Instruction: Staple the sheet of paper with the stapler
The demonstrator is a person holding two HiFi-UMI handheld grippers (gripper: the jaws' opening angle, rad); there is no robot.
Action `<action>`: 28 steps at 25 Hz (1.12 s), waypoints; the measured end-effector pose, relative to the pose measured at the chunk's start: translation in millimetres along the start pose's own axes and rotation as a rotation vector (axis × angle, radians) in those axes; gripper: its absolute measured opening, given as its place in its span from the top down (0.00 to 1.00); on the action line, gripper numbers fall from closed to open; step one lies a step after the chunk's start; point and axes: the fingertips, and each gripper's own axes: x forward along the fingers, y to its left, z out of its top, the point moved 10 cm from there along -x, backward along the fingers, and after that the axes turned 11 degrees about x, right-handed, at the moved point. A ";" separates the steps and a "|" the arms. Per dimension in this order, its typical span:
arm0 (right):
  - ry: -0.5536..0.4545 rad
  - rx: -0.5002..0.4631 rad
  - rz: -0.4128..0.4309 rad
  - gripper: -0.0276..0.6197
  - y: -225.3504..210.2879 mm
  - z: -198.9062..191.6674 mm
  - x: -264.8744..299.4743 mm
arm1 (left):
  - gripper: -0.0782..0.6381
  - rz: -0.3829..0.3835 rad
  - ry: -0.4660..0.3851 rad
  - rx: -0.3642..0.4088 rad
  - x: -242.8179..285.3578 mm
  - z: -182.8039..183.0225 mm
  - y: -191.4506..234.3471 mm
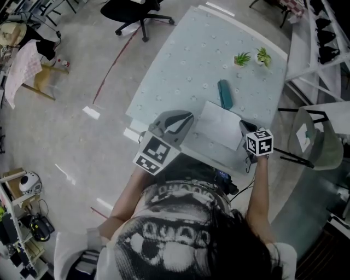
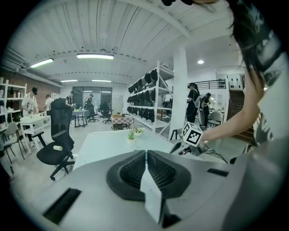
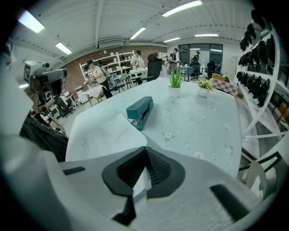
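Observation:
A white sheet of paper (image 1: 219, 124) lies over the near edge of the pale floral table (image 1: 186, 60), held up at both sides. My left gripper (image 1: 189, 117) is shut on its left edge; a strip of the paper (image 2: 151, 194) shows pinched between the closed jaws. My right gripper (image 1: 244, 128) is shut on the sheet's right corner, and in the right gripper view the paper (image 3: 106, 135) spreads out from the jaws. A teal stapler (image 1: 225, 94) lies closed on the table just beyond the sheet; the same stapler (image 3: 140, 112) sits past the paper's far corner.
Two small potted plants (image 1: 242, 58) (image 1: 263, 56) stand at the table's far end. A black office chair (image 1: 136, 13) is beyond the far left corner. A grey chair (image 1: 314, 136) and white racks stand to the right. Other people work at desks farther off.

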 end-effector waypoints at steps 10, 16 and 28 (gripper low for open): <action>-0.001 0.001 0.013 0.95 -26.1 18.1 0.7 | 0.88 0.007 0.007 -0.004 -0.1 -2.9 -1.0; 0.044 -0.071 -0.003 0.95 -34.1 21.7 9.2 | 0.88 0.017 0.008 -0.007 0.9 -2.2 -0.3; -0.015 -0.112 -0.012 0.80 -41.1 64.5 -3.6 | 0.88 0.015 0.021 -0.013 2.9 -5.0 1.3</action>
